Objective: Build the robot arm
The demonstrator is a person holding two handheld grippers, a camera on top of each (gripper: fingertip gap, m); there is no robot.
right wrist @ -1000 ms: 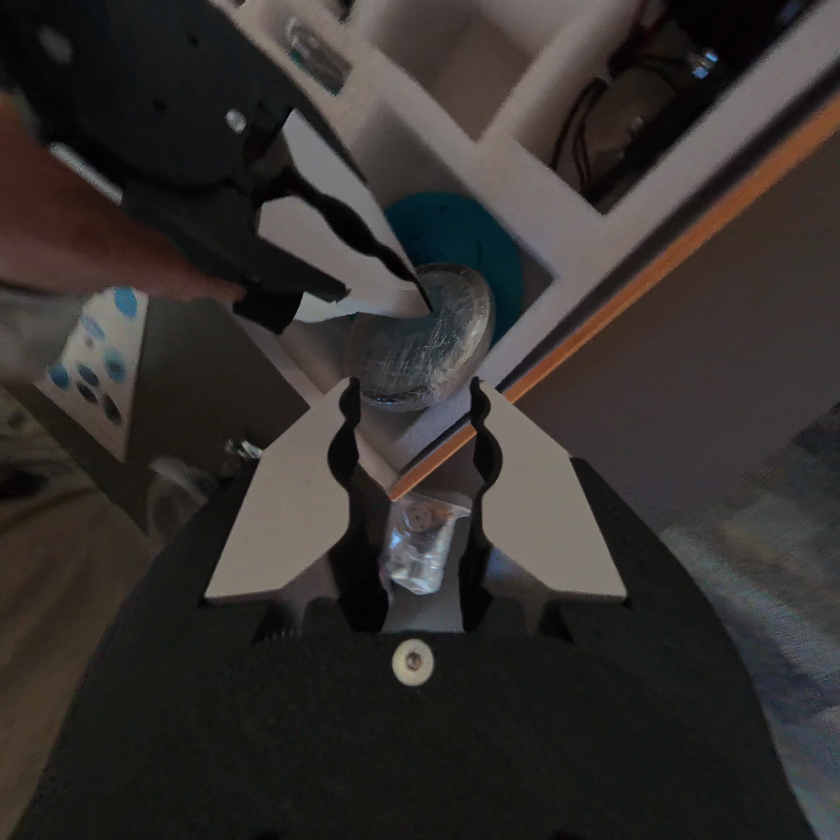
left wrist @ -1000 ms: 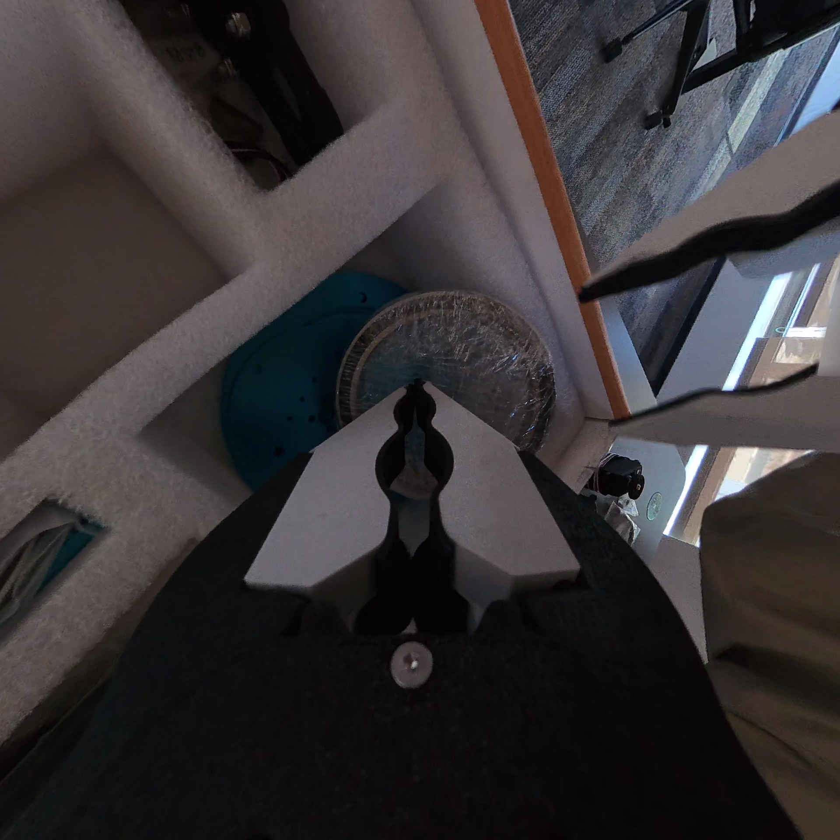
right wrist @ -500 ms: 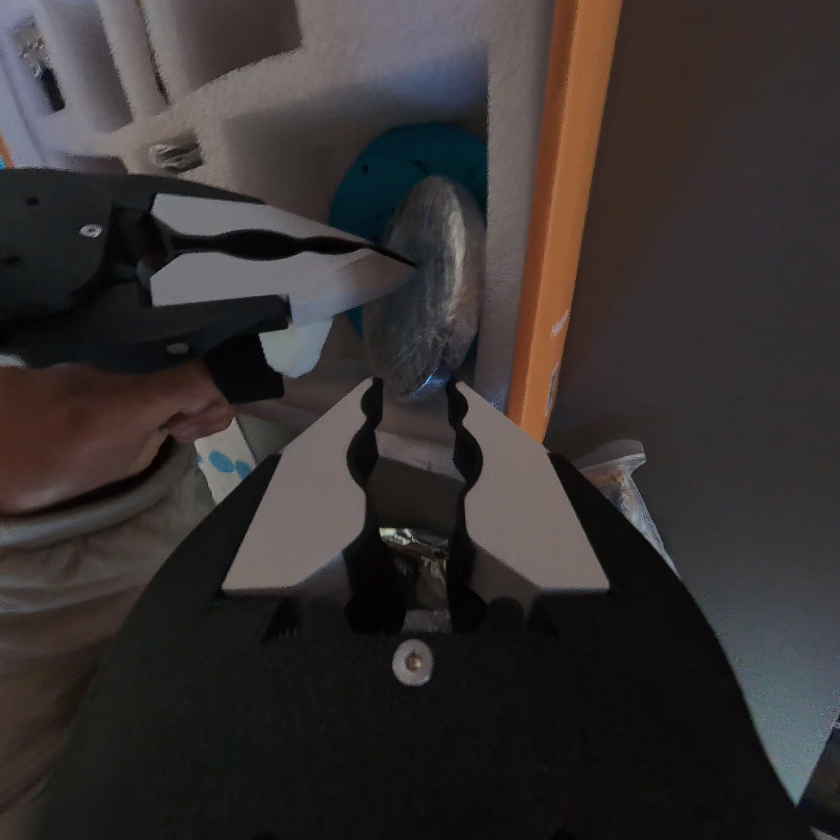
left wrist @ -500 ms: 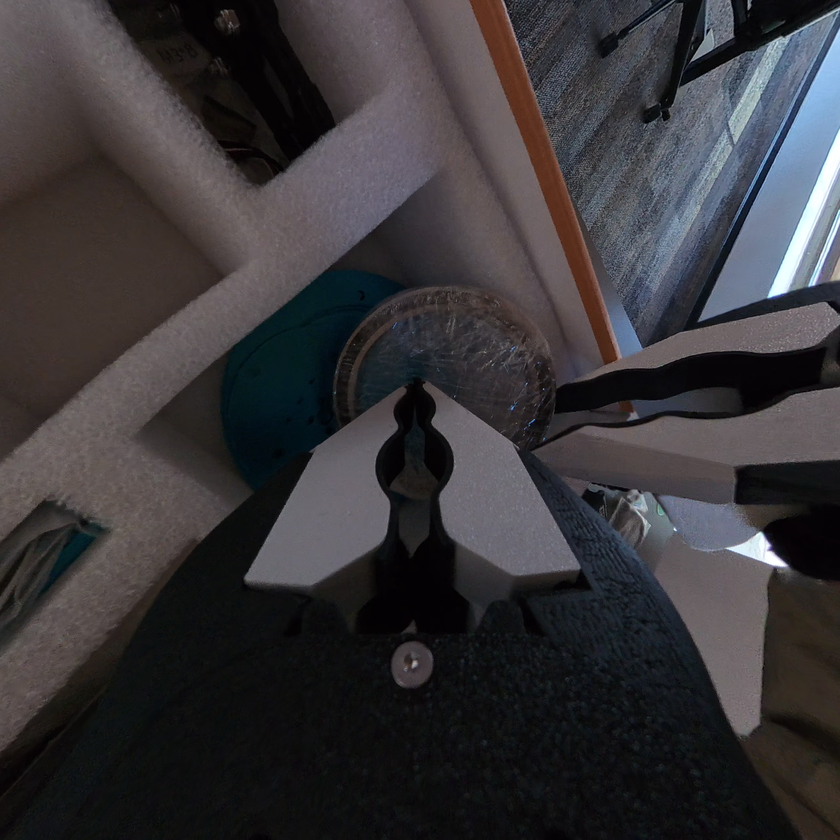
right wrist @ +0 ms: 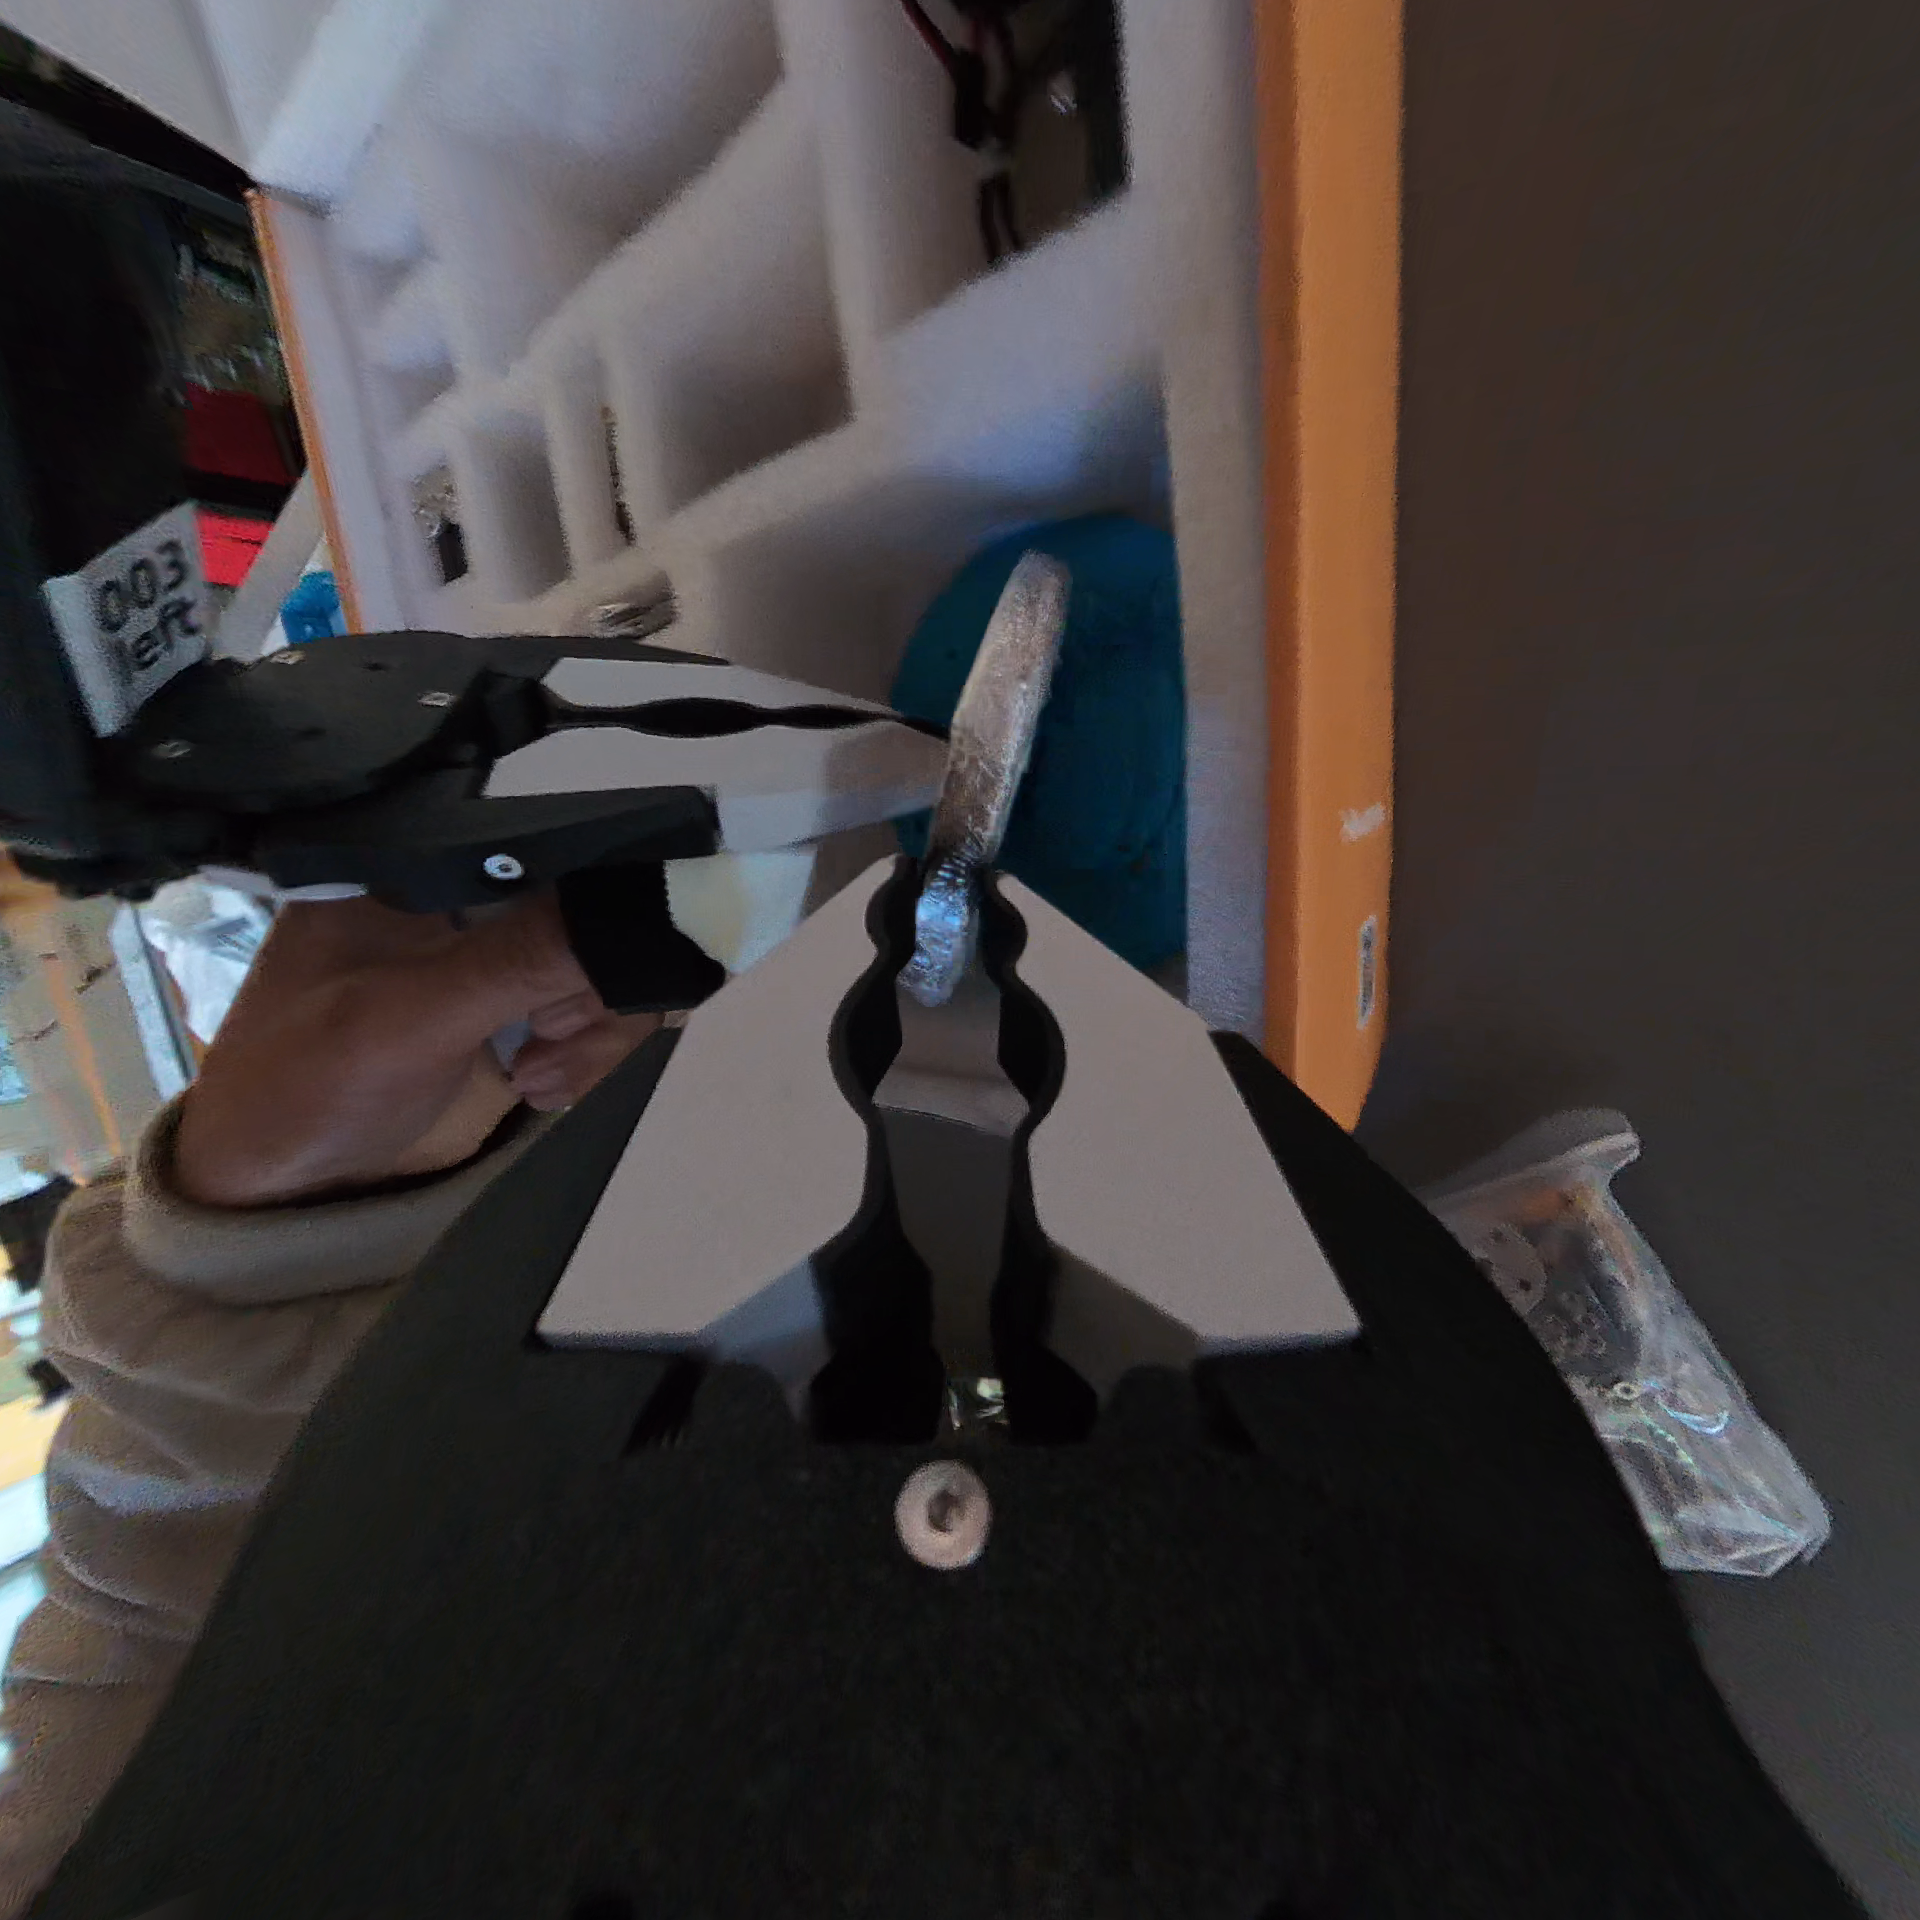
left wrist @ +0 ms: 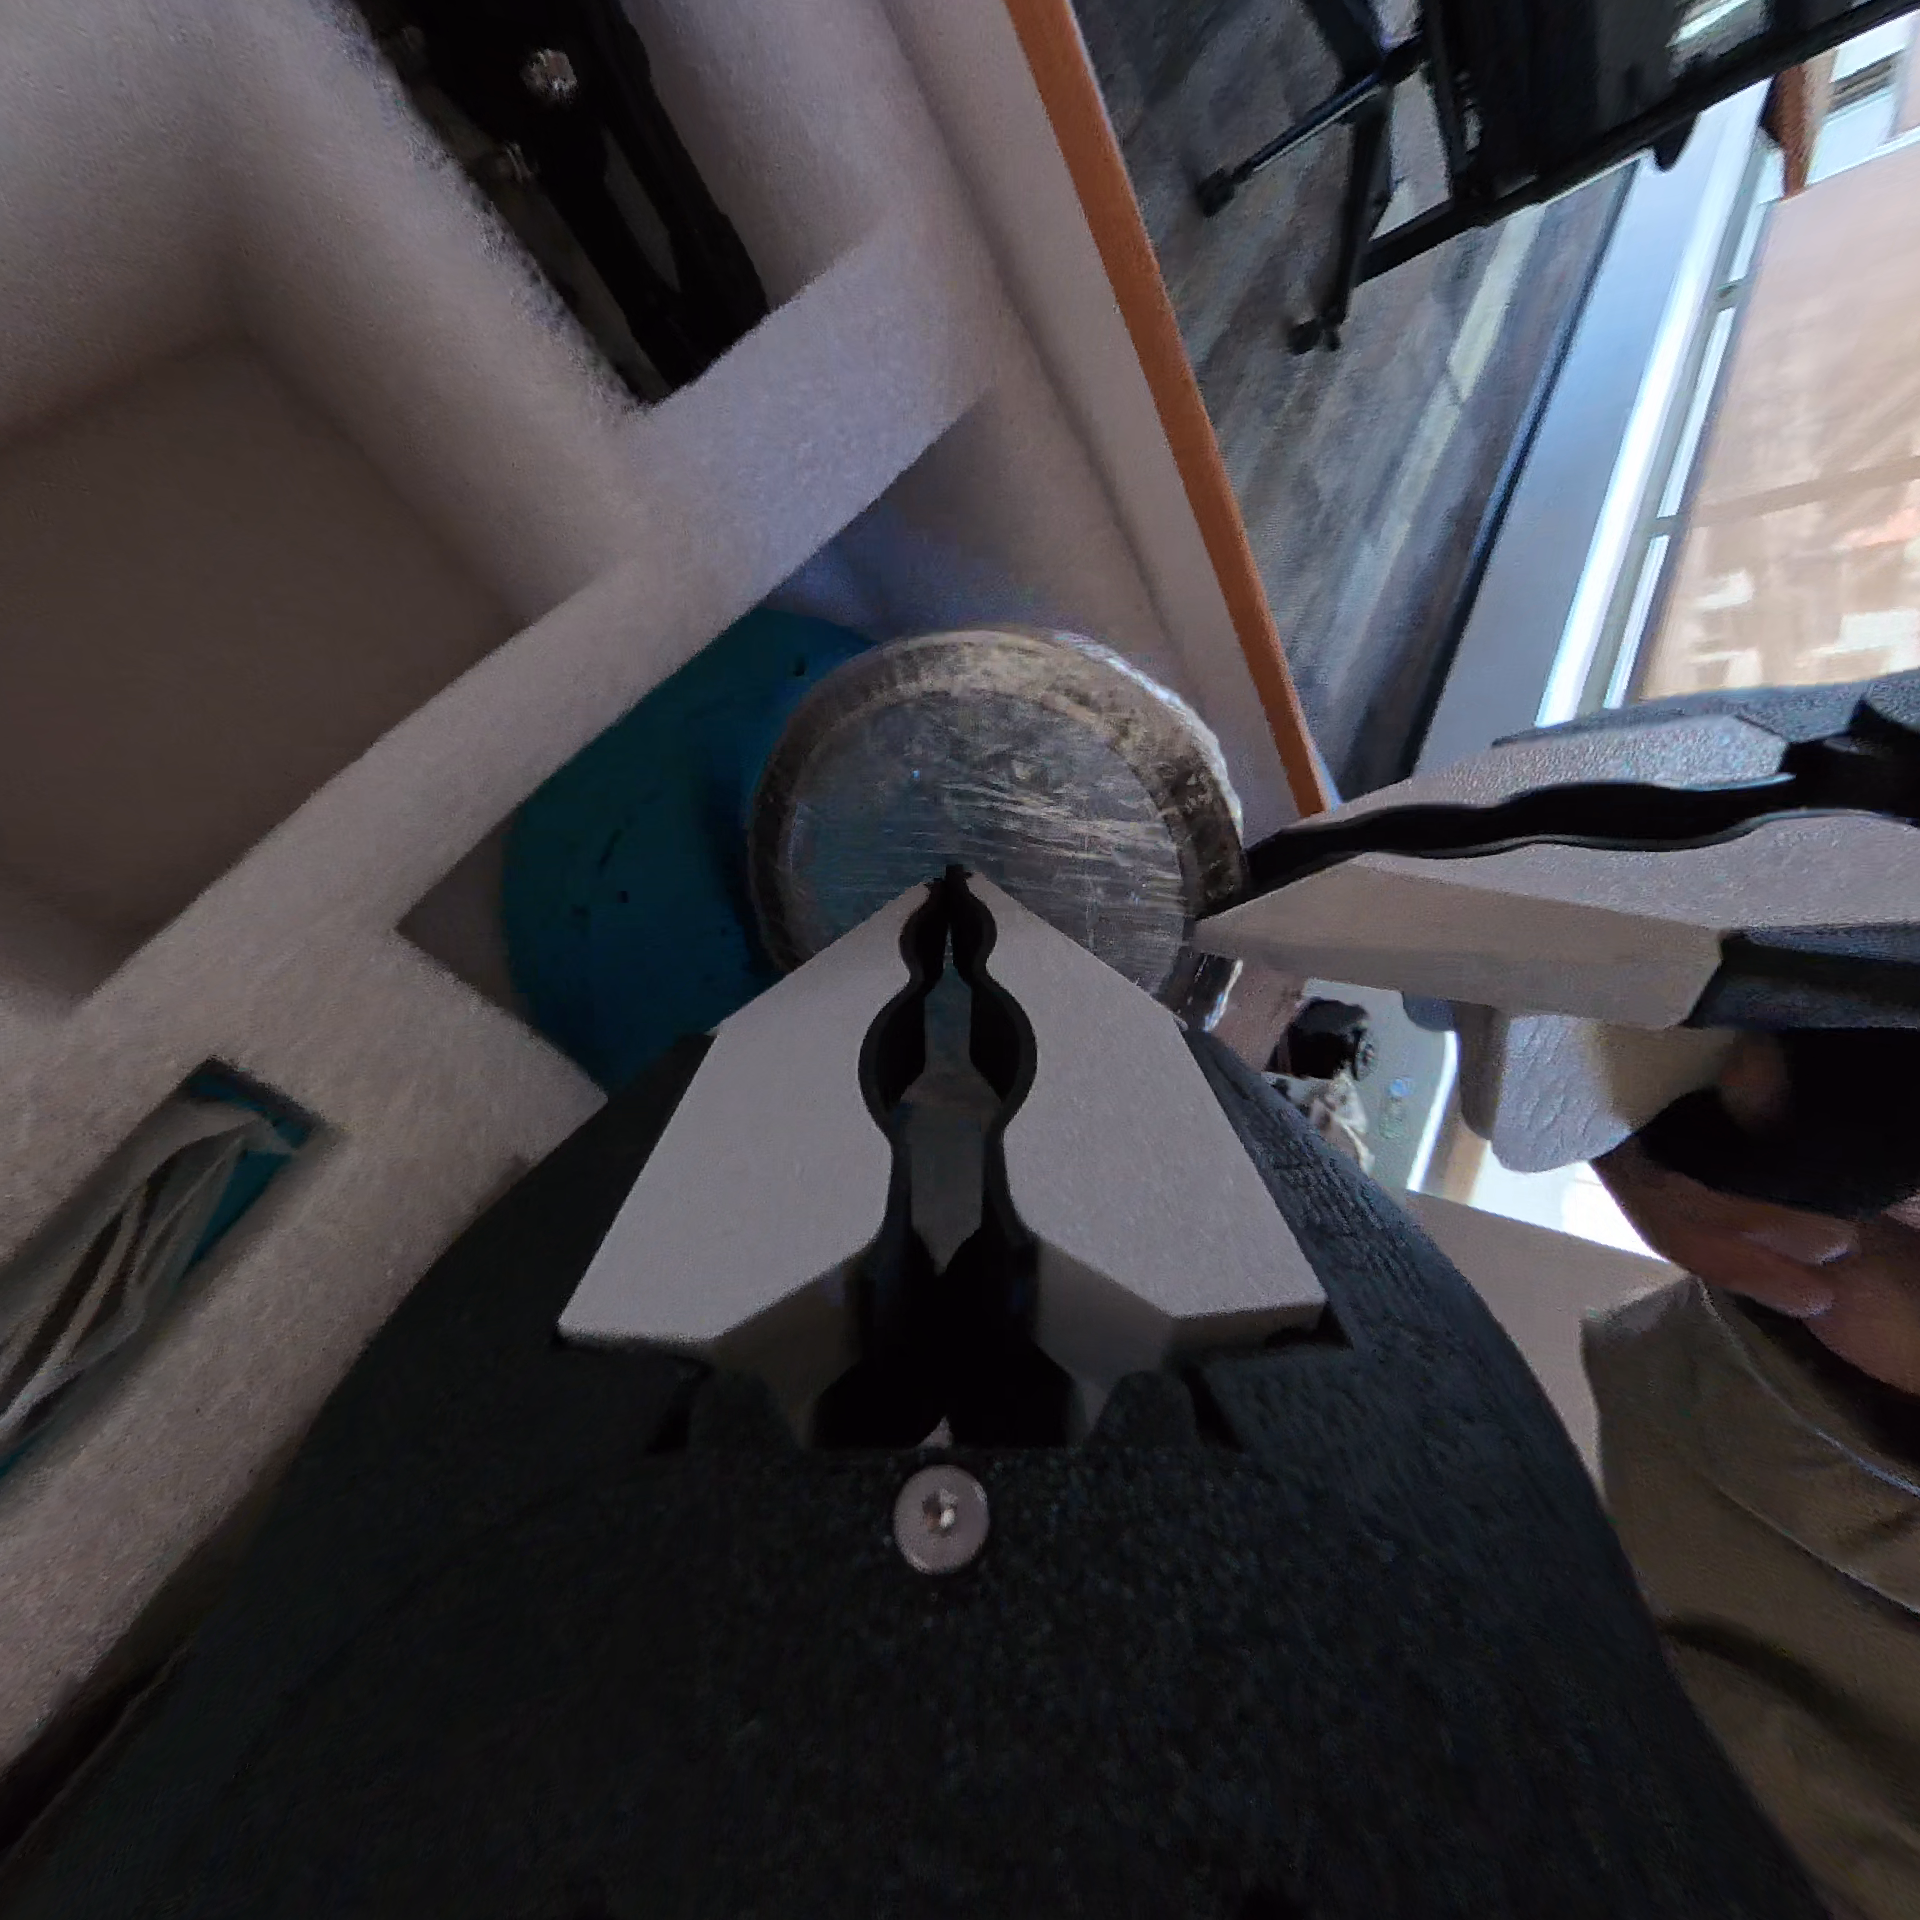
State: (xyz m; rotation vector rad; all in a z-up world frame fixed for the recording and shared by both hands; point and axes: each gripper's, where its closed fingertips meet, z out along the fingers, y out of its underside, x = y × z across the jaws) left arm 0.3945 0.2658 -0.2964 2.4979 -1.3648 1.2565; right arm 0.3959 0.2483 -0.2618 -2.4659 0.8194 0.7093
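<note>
A round disc wrapped in clear film stands on edge in a corner pocket of a white foam insert, in front of a blue disc. My left gripper is shut, and its tips touch the wrapped disc's flat face. In the right wrist view the left gripper comes in from the left against the wrapped disc. My right gripper is shut on the wrapped disc's lower edge. In the left wrist view the right gripper reaches in from the right. The blue disc lies behind.
The foam sits in a box with an orange edge. Other foam pockets hold black cables and a bagged item. A clear bag of small parts lies on the grey surface to the right. Carpet and stand legs lie beyond. The gap from one gripper's tips to the other's is roughly 4 centimetres. About 8 centimetres separates my left fingertips from the white foam insert. It is also in sight in the right wrist view.
My right gripper has come in from the side, narrowed its jaws and closed on the wrapped disc's edge. The disc has tilted up away from the blue disc. My left gripper stays shut against its face.
</note>
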